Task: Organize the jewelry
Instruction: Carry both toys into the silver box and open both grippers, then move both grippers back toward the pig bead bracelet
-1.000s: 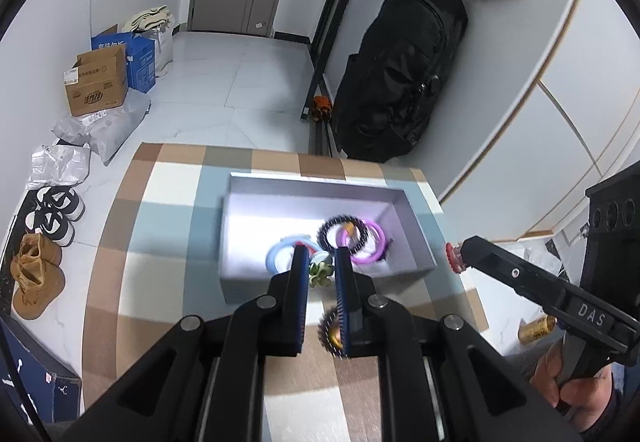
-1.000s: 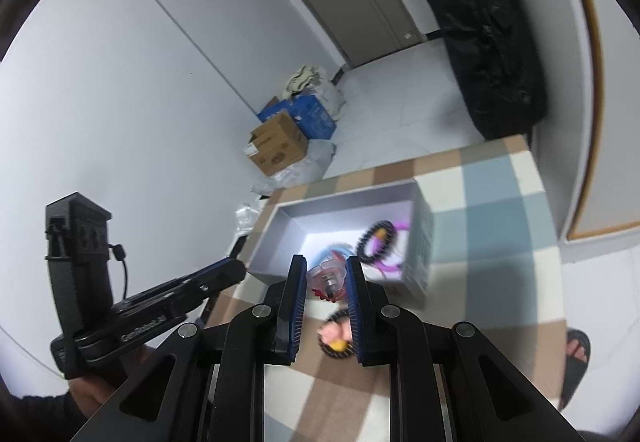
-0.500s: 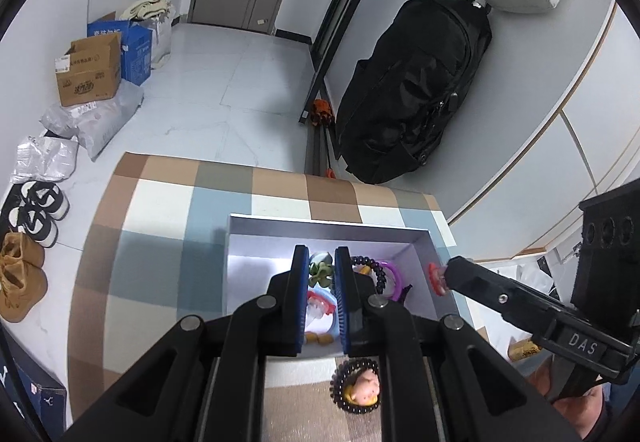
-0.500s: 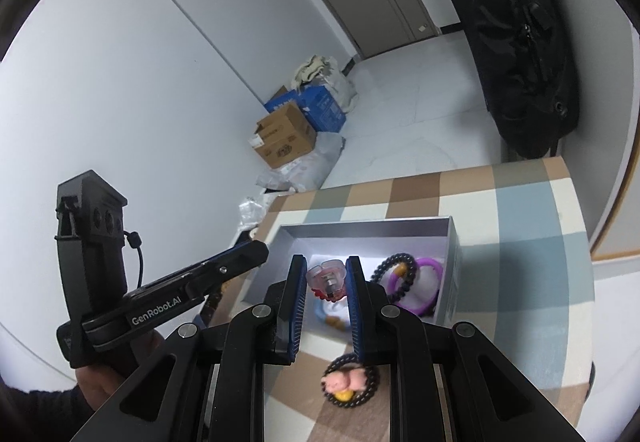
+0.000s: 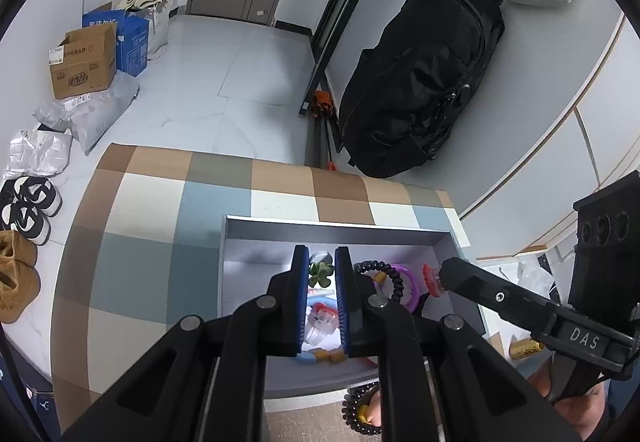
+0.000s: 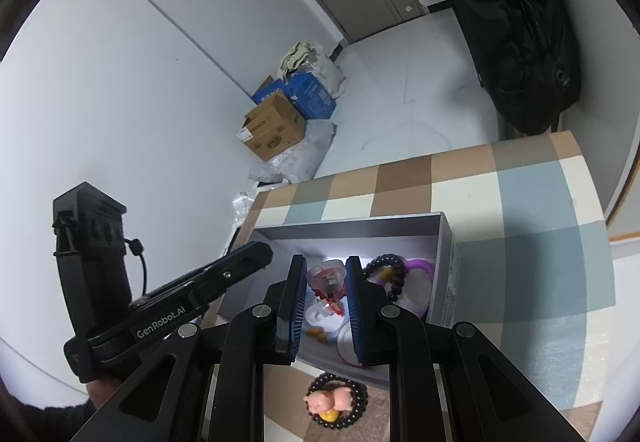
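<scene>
two grippers hang over an open grey box (image 5: pixel 344 229) that sits on a checked cloth (image 5: pixel 132 242) of tan, cream and pale blue squares. the left gripper (image 5: pixel 321 274) has its blue-padded fingers (image 5: pixel 301 282) drawn narrow around a small green flower-shaped clip (image 5: pixel 321 272), which sits pinched between them near their tips, above the inside of the box. the right gripper (image 6: pixel 327 278) has its fingers (image 6: pixel 297 286) likewise close together, clamped on a red and clear charm (image 6: pixel 328 276) held over the box interior. in the left wrist view, the right gripper's tip comes in from 3 o'clock and the charm shows as a pink-red piece at its end. inside the box, a black beaded bracelet (image 5: pixel 386 274) lies against a purple bangle (image 5: pixel 408 282) toward 3 o'clock of the left fingers; a pale blue ring (image 5: pixel 308 356), some small orange-yellow pieces (image 5: pixel 328 356) and a clear item (image 5: pixel 320 326) lie on the box floor beneath the left fingers. outside the box, just beside its near wall at 6 o'clock, a dark beaded bracelet with a pink pig charm (image 6: pixel 336 400) rests on the cloth. beyond the table, a black backpack (image 5: pixel 420 81) leans on the wall at 1 o'clock in the left view, a cardboard box (image 5: pixel 82 61) and blue box (image 5: pixel 130 35) stand at 10 o'clock, and shoes (image 5: pixel 24 209) sit on the floor at 9 o'clock.
</scene>
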A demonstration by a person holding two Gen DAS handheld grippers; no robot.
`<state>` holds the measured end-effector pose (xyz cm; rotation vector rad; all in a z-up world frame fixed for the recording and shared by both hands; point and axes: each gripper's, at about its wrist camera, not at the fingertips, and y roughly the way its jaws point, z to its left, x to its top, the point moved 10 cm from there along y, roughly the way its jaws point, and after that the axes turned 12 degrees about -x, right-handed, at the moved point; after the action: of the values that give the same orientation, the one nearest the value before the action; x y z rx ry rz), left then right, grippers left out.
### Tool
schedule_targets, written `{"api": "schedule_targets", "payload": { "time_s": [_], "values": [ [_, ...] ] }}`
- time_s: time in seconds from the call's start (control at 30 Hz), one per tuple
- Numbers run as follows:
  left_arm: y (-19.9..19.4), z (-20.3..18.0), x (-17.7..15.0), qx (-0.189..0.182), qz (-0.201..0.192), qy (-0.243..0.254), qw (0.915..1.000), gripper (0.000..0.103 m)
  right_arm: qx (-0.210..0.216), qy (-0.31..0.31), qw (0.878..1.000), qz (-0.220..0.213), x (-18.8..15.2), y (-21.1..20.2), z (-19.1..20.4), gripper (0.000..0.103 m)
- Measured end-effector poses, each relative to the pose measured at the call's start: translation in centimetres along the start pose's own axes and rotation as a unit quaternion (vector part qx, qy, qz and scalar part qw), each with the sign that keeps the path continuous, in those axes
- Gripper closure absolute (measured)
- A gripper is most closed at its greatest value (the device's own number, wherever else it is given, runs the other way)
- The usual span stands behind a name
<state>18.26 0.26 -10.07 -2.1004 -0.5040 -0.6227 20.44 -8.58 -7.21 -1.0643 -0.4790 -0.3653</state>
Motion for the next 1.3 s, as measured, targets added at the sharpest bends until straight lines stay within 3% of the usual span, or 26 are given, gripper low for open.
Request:
{"api": "schedule_targets", "payload": {
  "time_s": [0.27, 0.3, 0.37, 0.43, 0.6, 0.67, 0.8, 1.17, 1.3],
  "values": [
    [0.4, -0.3, 0.2, -0.033, 0.002, -0.020, 0.9992, 0.093, 0.001, 0.011, 1.000, 0.000, 0.1, 0.2, -0.1, 0.082],
    [0.4, -0.5, 0.3, -0.041, 0.003, -0.026, 0.9988, 0.091, -0.003, 0.013, 1.000, -0.002, 0.2, 0.1, -0.3, 0.078],
    [0.5, -0.8, 0.3, -0.052, 0.007, -0.028, 0.9982, 0.072, -0.006, 0.018, 1.000, -0.008, 0.4, -0.3, -0.6, 0.066],
    [0.0, -1.0, 0.4, -0.054, -0.002, -0.027, 0.9982, 0.060, -0.007, 0.025, 0.999, -0.024, 0.8, -1.1, -0.9, 0.051],
    [-0.9, -1.3, 0.7, -0.048, -0.020, -0.014, 0.9985, 0.054, -0.026, 0.019, 0.998, -0.045, 1.1, -2.2, -1.4, 0.034],
    [-1.2, -1.3, 0.6, -0.044, -0.027, -0.010, 0.9986, 0.045, -0.029, 0.017, 0.998, -0.047, 1.0, -2.3, -1.5, 0.032],
    [-1.7, -1.2, 0.4, -0.035, -0.036, -0.007, 0.9987, 0.043, -0.028, 0.010, 0.998, -0.055, 0.6, -3.0, -1.4, 0.022],
    [-4.4, -1.4, -0.9, -0.014, -0.048, 0.001, 0.9987, 0.042, -0.030, 0.011, 0.997, -0.067, -1.0, -5.0, -1.5, 0.013],
    [-5.3, -2.6, -1.9, -0.005, -0.048, 0.034, 0.9983, 0.040, -0.033, 0.006, 0.997, -0.069, -1.6, -5.7, -1.7, 0.010]
  ]
}}
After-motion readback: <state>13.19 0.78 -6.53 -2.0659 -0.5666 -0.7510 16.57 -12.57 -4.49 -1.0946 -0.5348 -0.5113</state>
